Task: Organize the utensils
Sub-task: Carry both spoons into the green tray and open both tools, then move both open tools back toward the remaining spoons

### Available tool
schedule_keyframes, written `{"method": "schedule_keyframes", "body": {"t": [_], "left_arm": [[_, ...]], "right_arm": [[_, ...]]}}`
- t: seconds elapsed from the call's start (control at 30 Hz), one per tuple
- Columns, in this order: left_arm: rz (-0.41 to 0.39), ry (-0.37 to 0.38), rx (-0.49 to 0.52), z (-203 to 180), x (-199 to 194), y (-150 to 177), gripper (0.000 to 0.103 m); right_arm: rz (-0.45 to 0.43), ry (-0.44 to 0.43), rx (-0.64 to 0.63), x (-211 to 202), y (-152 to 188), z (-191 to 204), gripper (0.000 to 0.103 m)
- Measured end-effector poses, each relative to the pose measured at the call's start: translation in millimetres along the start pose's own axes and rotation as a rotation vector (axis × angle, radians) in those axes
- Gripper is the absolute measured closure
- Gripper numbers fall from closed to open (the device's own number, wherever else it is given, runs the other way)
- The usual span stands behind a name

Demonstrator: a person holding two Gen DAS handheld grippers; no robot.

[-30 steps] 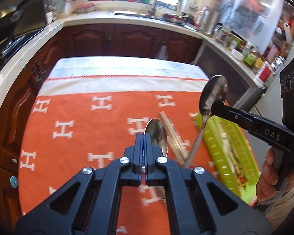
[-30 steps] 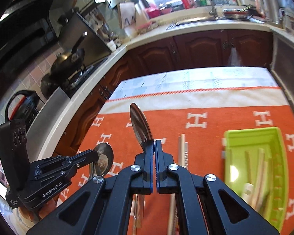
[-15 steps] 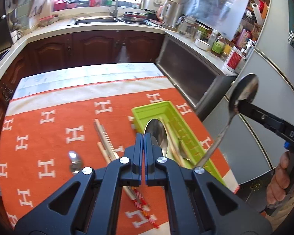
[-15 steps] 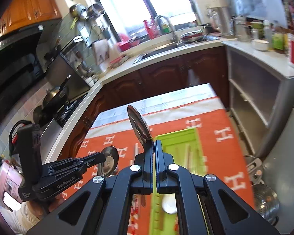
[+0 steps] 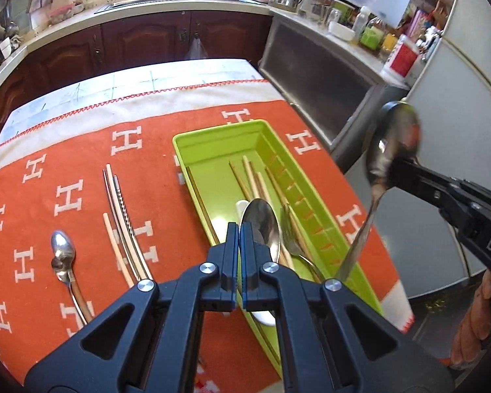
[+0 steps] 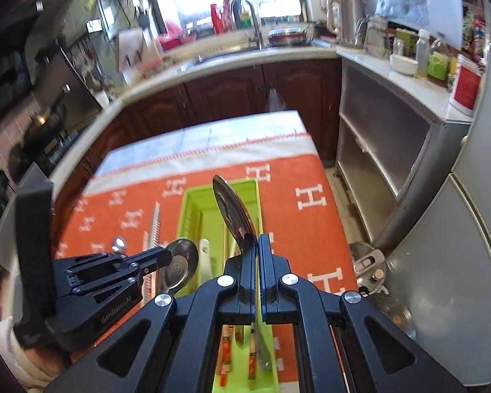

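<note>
Left wrist view shows the left gripper (image 5: pixel 239 229) with its fingers pressed together on a steel spoon (image 5: pixel 260 226), bowl forward, held low over the near half of the green tray (image 5: pixel 219 137) at frame centre. At the right edge of the same frame the right gripper (image 5: pixel 389 172) is clamped on a second spoon (image 5: pixel 392 140), bowl up toward the upper right, handle slanting down-left until its tip nears the tray's right wall.

Risks, as I judge them: both spoons are pinched near the neck, so each long handle hangs free and could swivel in the grip. The second spoon's handle tip may catch the tray's ribbed right wall and tip out onto the orange cloth (image 5: pixel 81 196), or nudge the light tray sideways. Both spoons coming down together could clash. The tray already holds chopsticks (image 5: pixel 250 180) and a fork (image 5: pixel 289 232), so a spoon dropped crosswise would bridge them rather than lie flat.

The left spoon's long axis runs roughly along the tray's length, bowl toward the far end; the second spoon's axis is steeply tilted, diagonal across the tray's right wall. On the cloth at lower left lie a small spoon (image 5: pixel 62 252) and more chopsticks (image 5: pixel 124 222), not yet sorted.
</note>
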State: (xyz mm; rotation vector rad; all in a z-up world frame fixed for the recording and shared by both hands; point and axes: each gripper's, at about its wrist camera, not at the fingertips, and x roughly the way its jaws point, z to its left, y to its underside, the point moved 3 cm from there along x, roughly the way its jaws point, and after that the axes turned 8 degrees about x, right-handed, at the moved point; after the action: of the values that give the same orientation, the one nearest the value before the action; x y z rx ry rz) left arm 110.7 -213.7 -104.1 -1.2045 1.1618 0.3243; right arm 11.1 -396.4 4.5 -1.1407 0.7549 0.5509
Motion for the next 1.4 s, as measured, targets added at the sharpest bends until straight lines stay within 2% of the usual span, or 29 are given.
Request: {"method": "schedule_keyframes", "body": {"t": [0.17,0.33,0.5,0.6,0.67,0.7,0.77,1.0,1.13,1.33,1.4], "left_arm": [[0.023,-0.053,-0.018,9.6,31.2,0.4,0.103],[0.003,-0.063,0.018,11.5,42.3,-3.0,0.103],[0.005,-0.020,0.000,16.5,43.5,-3.0,0.103],[0.007,-0.010,0.005,17.0,37.3,-2.1,0.103],[0.008,-0.008,0.010,17.2,32.0,-1.7,0.103],[0.010,-0.006,0.011,17.7,28.3,-1.3,0.103],[0.015,0.000,0.016,19.7,21.5,-1.0,0.103],[0.035,-0.025,0.011,37.8,-10.2,12.0,0.101],[0.034,-0.065,-0.018,56.2,-31.7,24.5,0.089],[0.001,-0.167,-0.055,89.5,-73.5,49.1,0.072],[-0.006,-0.197,-0.073,103.5,-85.2,59.6,0.071]], "right_arm": [[0.064,0.018,-0.032,44.8,-11.0,6.5,0.102],[0.117,0.041,-0.062,96.1,-21.0,23.8,0.102],[0.208,0.027,-0.026,146.0,-26.3,22.0,0.101],[0.239,0.021,0.015,166.0,-28.0,25.2,0.093],[0.238,0.007,0.030,179.2,-31.8,33.7,0.080],[0.232,-0.002,0.036,183.9,-34.8,36.9,0.077],[0.206,-0.012,0.037,176.9,-35.5,37.4,0.069],[0.158,-0.059,0.054,137.9,-26.0,52.0,0.068],[0.124,-0.090,0.063,109.3,-13.3,61.5,0.068],[0.090,-0.140,0.058,75.0,8.5,91.8,0.068],[0.075,-0.141,0.034,66.4,14.6,104.6,0.068]]}}
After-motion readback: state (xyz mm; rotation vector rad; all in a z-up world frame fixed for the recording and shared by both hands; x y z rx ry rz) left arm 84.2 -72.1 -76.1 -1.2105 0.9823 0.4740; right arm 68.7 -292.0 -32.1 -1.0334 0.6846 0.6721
